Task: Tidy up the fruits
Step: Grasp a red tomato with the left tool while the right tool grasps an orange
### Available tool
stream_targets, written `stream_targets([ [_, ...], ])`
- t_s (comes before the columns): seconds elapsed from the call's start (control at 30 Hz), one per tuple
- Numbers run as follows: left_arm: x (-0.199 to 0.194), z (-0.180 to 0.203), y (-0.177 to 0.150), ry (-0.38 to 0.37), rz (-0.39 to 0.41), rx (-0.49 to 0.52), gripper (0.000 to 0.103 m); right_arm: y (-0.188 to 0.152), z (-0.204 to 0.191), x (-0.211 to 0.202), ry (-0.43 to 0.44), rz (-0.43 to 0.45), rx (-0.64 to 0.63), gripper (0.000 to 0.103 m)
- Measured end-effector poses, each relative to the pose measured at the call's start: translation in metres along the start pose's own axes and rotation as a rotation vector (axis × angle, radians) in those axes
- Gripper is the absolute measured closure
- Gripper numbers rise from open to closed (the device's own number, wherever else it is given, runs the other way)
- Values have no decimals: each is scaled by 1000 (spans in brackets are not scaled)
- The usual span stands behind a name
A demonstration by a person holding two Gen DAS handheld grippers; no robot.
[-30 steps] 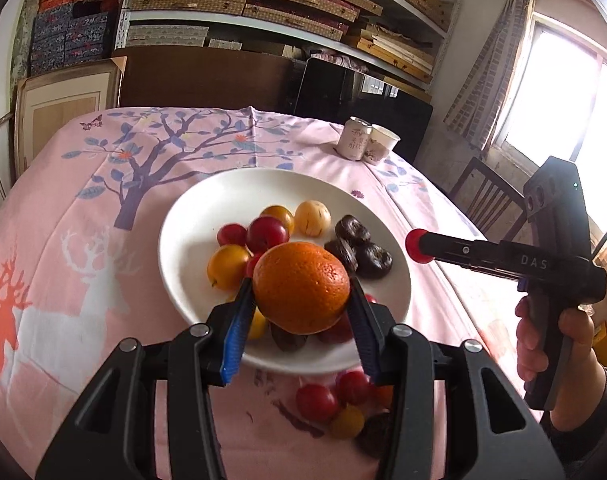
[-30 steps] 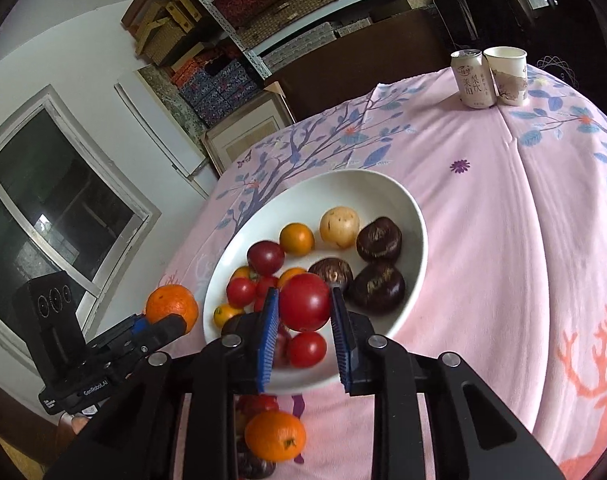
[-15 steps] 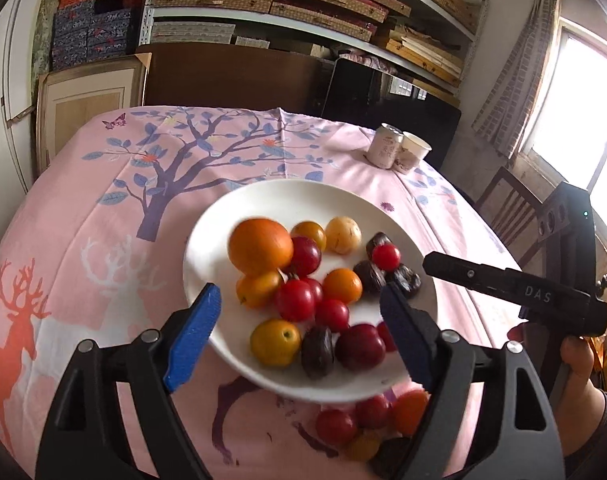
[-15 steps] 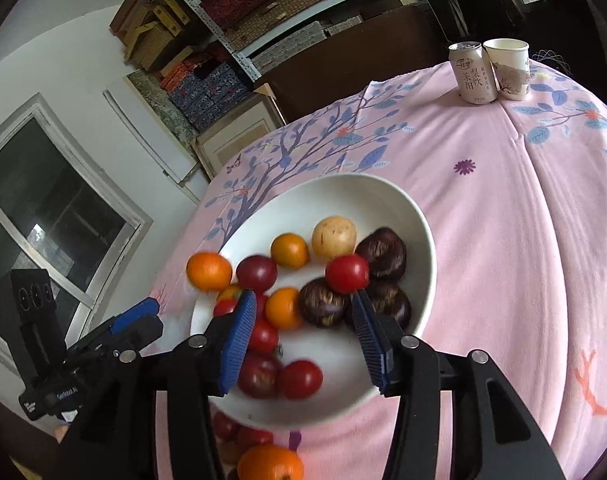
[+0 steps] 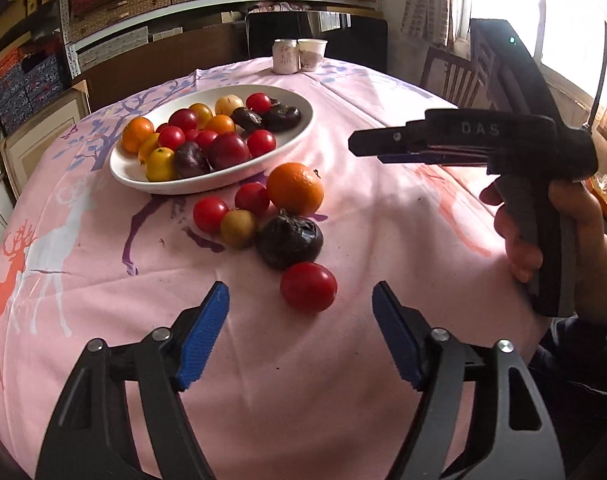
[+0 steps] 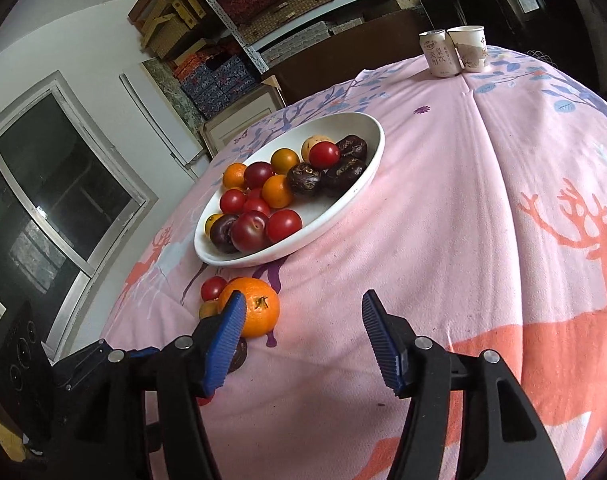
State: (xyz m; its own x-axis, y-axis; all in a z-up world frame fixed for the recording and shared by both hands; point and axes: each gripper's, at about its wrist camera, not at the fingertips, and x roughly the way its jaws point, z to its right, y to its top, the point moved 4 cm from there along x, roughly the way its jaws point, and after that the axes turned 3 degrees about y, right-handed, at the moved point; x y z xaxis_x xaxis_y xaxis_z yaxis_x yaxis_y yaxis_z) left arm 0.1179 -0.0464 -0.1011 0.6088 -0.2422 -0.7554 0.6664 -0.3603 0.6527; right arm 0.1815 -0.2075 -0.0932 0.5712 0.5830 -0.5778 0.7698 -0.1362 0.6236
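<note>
A white plate [image 5: 207, 184] [image 6: 287, 248] holds several red, orange, yellow and dark fruits. On the pink cloth in front of it lie an orange [image 5: 295, 188] [image 6: 259, 312], two red tomatoes [image 5: 210, 214], a yellow-brown fruit [image 5: 238, 227], a dark wrinkled fruit [image 5: 289, 242] and a nearer red tomato [image 5: 308, 286]. My left gripper [image 5: 299, 292] hovers over that tomato. Its jaws are closing and the pads do not touch the tomato. My right gripper [image 6: 303, 300] [image 5: 353, 146] has its jaws opening with nothing between them. The orange sits beside its left finger.
A drink can [image 5: 284, 56] [image 6: 439, 54] and a paper cup [image 5: 312, 54] [image 6: 469, 48] stand at the table's far edge. A wooden chair [image 5: 447, 76] is at the far right. Shelves with boxes fill the back wall. A hand [image 5: 559, 220] holds the right gripper's handle.
The left gripper let go of its orange and the right of its red tomato; both fruits now lie in the plate. Both grippers pulled back to the loose fruit in front.
</note>
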Motion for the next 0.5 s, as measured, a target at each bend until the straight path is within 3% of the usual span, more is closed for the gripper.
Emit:
stream_targets([
  [0.1,16,2,-3,-12,-49,-34,70,0,-3,-3,5,19,-20,42],
  [0.2,16,0,-5,-17,-21,-62,71,-1,-5,-4,2,27,-31,42],
  [0.3,2,-6,-4,-52,64,-95,71,-3,-7,-2,14,10,-45,42],
  [0.5,-4,-27,0,-91,109,-206,71,-6,-29,20,70,-91,-93,42],
])
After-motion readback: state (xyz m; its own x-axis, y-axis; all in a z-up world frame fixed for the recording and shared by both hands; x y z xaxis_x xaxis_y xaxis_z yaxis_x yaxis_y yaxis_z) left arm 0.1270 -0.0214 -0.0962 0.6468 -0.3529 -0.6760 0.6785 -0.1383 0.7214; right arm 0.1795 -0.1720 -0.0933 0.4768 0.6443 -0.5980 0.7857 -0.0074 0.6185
